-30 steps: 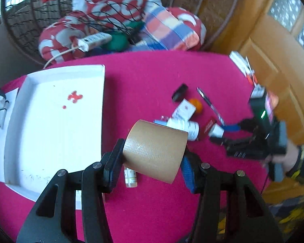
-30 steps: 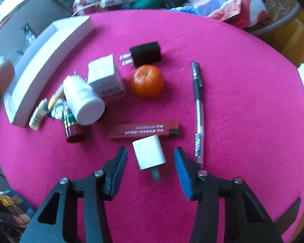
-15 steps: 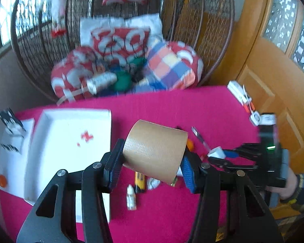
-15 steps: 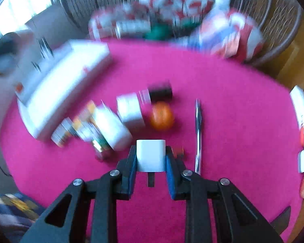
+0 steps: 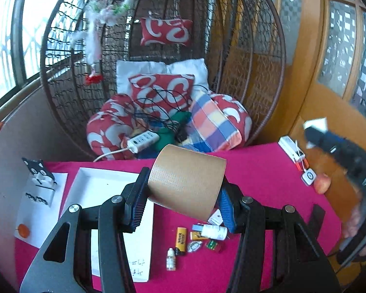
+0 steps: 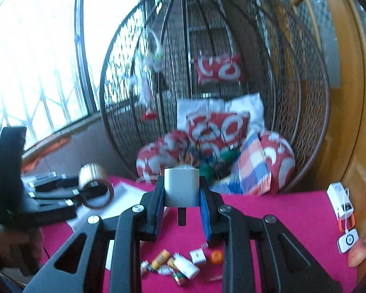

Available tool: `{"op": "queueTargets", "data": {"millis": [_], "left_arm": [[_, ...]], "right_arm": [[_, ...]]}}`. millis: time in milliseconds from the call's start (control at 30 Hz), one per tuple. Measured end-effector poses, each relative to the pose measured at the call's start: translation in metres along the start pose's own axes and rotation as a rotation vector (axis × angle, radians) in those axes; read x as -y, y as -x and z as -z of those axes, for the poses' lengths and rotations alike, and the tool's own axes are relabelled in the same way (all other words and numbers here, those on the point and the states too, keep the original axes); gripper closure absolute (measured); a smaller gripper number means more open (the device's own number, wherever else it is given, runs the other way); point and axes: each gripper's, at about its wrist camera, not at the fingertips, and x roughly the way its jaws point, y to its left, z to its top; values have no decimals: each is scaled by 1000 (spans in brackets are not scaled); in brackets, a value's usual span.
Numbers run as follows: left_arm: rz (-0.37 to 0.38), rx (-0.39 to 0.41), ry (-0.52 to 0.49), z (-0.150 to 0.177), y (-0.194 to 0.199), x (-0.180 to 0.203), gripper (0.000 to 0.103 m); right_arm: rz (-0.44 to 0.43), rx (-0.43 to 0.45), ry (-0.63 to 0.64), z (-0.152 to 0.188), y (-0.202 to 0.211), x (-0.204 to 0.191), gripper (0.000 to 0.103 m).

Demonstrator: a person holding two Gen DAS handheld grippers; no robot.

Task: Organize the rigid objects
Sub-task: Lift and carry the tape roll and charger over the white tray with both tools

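- Left gripper clamps a brown tape roll, blocking sight of the white tray.
- Right gripper pinches a white charger above scattered bottles on the pink table.

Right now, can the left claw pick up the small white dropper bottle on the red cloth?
Probably not yet. The left claw is shut on the brown tape roll and raised above the table; the dropper bottle lies unobstructed below, so it must release the roll first.

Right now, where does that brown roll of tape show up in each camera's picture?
Left wrist view: the tape roll fills the centre, held in the left claw.
Right wrist view: tape roll at middle left, blurred, above the white tray.
Shared landmark: plaid cushion.
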Motion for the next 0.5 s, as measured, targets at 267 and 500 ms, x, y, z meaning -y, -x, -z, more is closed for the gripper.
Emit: {"op": "queueTargets", "data": {"millis": [267, 500], "left_arm": [[-20, 32, 12, 0, 12, -20, 52], [-36, 35, 35, 4, 18, -41, 52]], "right_arm": [[-6, 86, -10, -18, 7, -23, 78], [-26, 84, 8, -20, -3, -40, 78]]}}
